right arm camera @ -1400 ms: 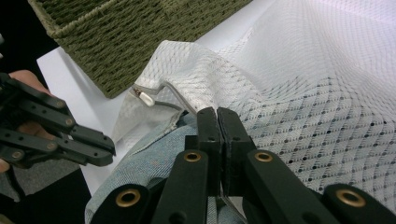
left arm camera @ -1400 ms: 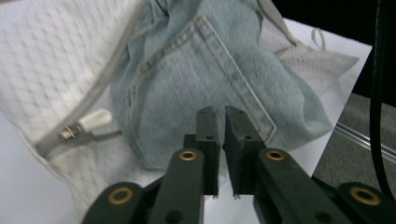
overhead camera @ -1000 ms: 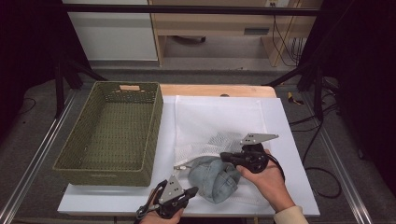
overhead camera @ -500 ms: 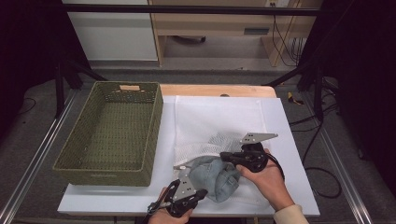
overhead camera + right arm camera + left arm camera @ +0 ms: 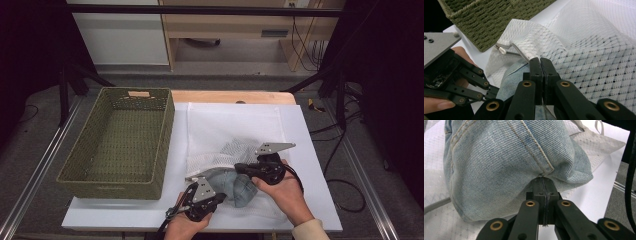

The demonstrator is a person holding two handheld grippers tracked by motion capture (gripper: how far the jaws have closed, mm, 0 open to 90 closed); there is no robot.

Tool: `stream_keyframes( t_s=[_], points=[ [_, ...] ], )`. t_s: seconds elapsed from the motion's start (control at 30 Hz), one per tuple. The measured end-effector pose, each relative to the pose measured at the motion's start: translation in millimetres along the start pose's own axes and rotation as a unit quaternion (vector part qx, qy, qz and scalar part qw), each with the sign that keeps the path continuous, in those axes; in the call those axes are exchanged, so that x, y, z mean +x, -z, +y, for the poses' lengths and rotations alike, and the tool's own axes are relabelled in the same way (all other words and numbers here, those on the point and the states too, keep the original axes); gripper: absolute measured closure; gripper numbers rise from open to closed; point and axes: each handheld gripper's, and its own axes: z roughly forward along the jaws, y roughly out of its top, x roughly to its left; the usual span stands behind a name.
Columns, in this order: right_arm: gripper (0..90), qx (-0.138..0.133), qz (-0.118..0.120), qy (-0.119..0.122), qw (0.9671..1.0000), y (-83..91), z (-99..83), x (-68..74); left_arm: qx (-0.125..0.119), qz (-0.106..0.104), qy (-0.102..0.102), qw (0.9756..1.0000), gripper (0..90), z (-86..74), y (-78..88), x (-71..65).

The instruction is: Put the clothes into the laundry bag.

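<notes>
A bundle of light blue jeans (image 5: 236,186) lies at the mouth of a white mesh bag (image 5: 235,131) on the white table top. My left gripper (image 5: 221,196) comes in from the front edge and is shut on a seamed fold of the jeans (image 5: 499,162), its closed jaw tips (image 5: 544,182) buried in the denim. From the right, my right gripper (image 5: 240,168) is shut on the mesh bag's zipper rim (image 5: 524,53) and holds it above the jeans (image 5: 511,82). In the right gripper view, the left gripper (image 5: 494,92) sits at the lower left.
An olive woven basket (image 5: 167,135) stands on the left part of the table, empty, with its corner close to the bag (image 5: 494,22). The white board (image 5: 312,165) ends just right of the right hand. Metal rails and cables run along both sides.
My left gripper has shifted right along the front edge, carrying the jeans a little toward the bag's mouth. The right gripper has stayed where it was.
</notes>
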Motion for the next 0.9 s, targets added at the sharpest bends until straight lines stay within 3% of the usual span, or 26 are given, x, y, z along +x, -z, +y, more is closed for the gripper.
stream_keyframes(
  t_s=[0.57,0.9],
  points=[
    [89.1,0.001,-0.002,0.003,1.0000,-1.1,1.2,1.0,-0.006,0.008,0.012,0.9999,90.0,10.6,-6.0,7.8],
    [89.2,0.002,-0.003,0.003,1.0000,0.1,2.2,1.7,-0.004,0.014,0.009,0.9999,90.0,15.4,-12.8,11.2]
  ],
)
